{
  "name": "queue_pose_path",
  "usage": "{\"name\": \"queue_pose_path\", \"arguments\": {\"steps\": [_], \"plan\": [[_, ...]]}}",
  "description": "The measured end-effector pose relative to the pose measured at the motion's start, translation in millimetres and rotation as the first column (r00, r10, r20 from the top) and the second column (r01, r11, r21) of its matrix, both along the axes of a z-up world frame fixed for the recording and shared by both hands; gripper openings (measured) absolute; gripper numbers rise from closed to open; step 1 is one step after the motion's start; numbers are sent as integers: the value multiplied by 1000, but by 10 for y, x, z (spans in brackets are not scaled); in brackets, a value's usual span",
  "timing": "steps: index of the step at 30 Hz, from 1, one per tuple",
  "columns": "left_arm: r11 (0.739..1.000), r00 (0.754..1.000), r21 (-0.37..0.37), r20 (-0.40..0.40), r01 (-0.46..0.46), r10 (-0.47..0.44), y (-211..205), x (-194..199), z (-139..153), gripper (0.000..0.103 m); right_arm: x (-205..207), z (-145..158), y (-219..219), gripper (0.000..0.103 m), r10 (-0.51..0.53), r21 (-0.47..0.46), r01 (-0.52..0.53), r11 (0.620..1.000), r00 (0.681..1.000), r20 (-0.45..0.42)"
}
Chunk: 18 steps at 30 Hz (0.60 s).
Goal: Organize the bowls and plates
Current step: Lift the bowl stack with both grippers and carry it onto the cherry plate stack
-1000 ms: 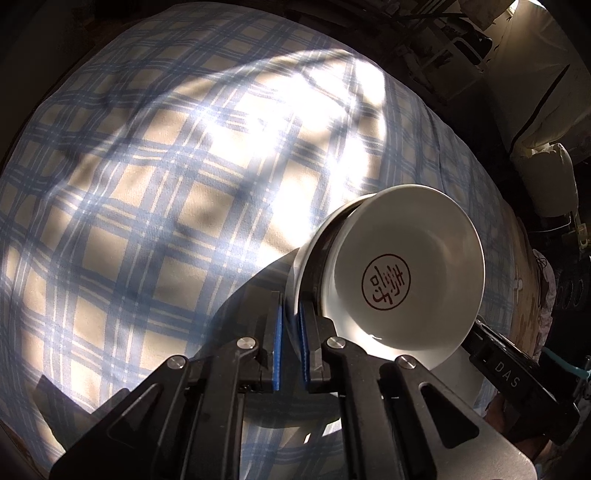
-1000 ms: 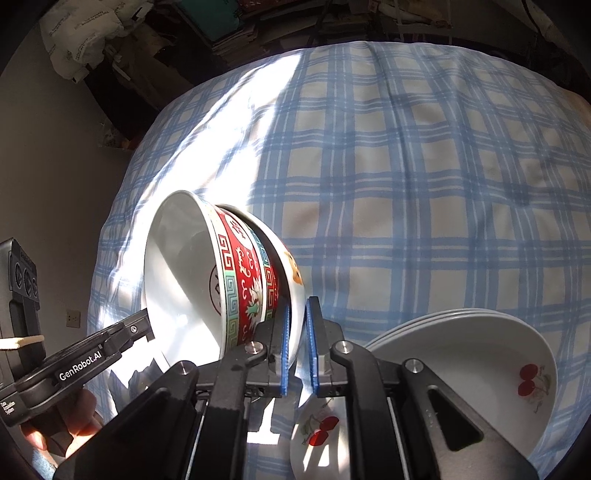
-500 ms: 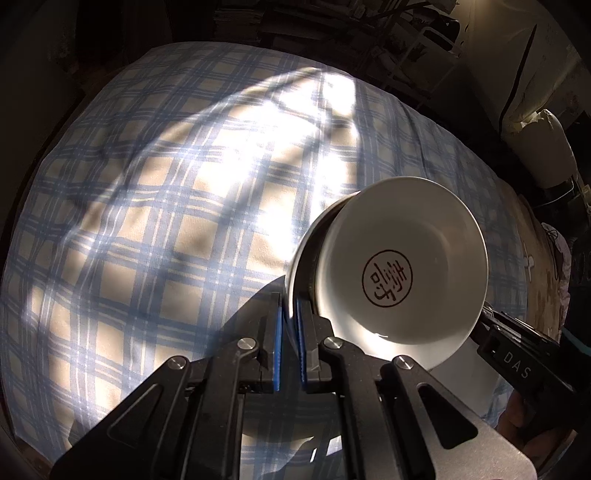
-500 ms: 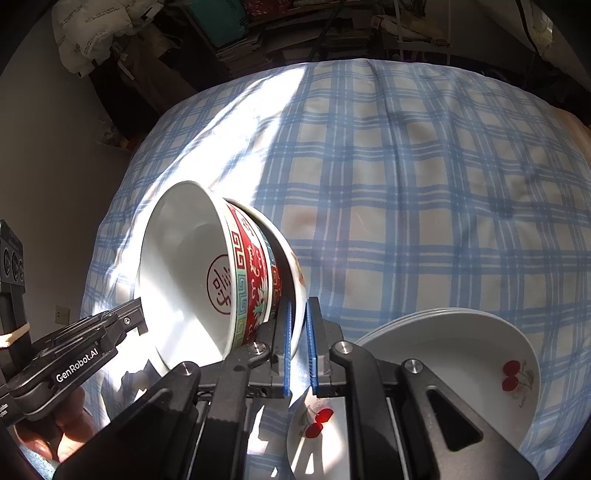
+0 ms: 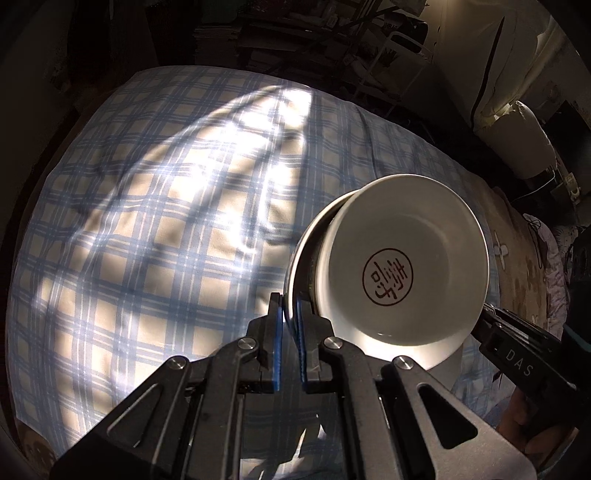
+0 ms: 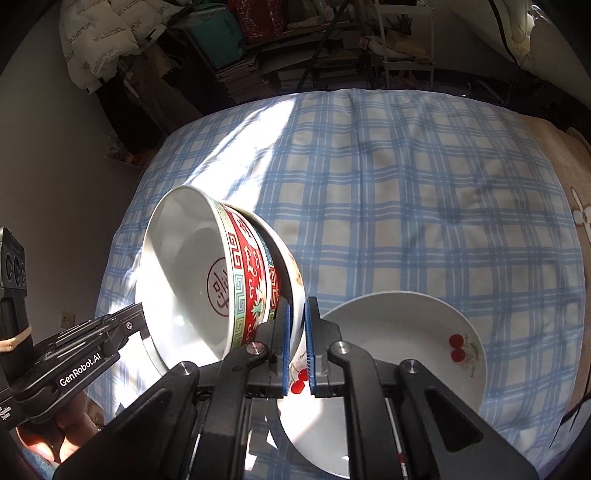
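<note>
Your left gripper (image 5: 289,314) was clamped on the rim of the outer bowl (image 5: 295,266), its 2 blue pads (image 5: 277,347) pinching the thin white edge. Your right gripper (image 6: 296,317) was clenched on the opposite rim of that same outer bowl (image 6: 291,266), again with 2 blue pads (image 6: 285,343) pressed to either side of the edge.

You held 2 bowls nested together and tipped on their side, clear of the bed. The inner bowl (image 6: 184,273) was white inside with 1 round red seal mark at its bottom, and red, green and yellow patterned bands ran around its outside. From the left wrist view its interior (image 5: 402,266) faced the camera.

Below the right gripper lay white plates with red cherry prints (image 6: 417,332). At least 2 were visible, 1 large plate and 1 more plate (image 6: 310,417) partly under the gripper; the exact count could not be told.

All of it sat over 1 blue-and-cream checked bedcover (image 5: 147,206), with sunlight across it. Beyond the bed were stacked books and papers (image 6: 240,74) and white padded bags (image 6: 99,33).
</note>
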State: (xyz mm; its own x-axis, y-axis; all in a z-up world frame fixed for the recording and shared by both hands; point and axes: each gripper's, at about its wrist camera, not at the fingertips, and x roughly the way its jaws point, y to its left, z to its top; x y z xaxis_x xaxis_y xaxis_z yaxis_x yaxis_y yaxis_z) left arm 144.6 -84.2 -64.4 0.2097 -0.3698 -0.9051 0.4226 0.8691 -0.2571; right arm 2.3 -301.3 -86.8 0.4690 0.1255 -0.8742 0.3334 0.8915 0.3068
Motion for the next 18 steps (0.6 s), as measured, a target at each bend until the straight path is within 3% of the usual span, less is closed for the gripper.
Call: {"name": "queue_pose_path", "arguments": {"steps": [7, 18], "plan": [[999, 999, 4, -1, 55, -55, -257, -380, 44, 5, -434, 24, -252, 10, -65, 2, 65, 998, 998, -13], [992, 992, 53, -61, 117, -114, -550, -735, -243, 5, -846, -246, -554, 10, -160, 37, 163, 986, 985, -71]]}}
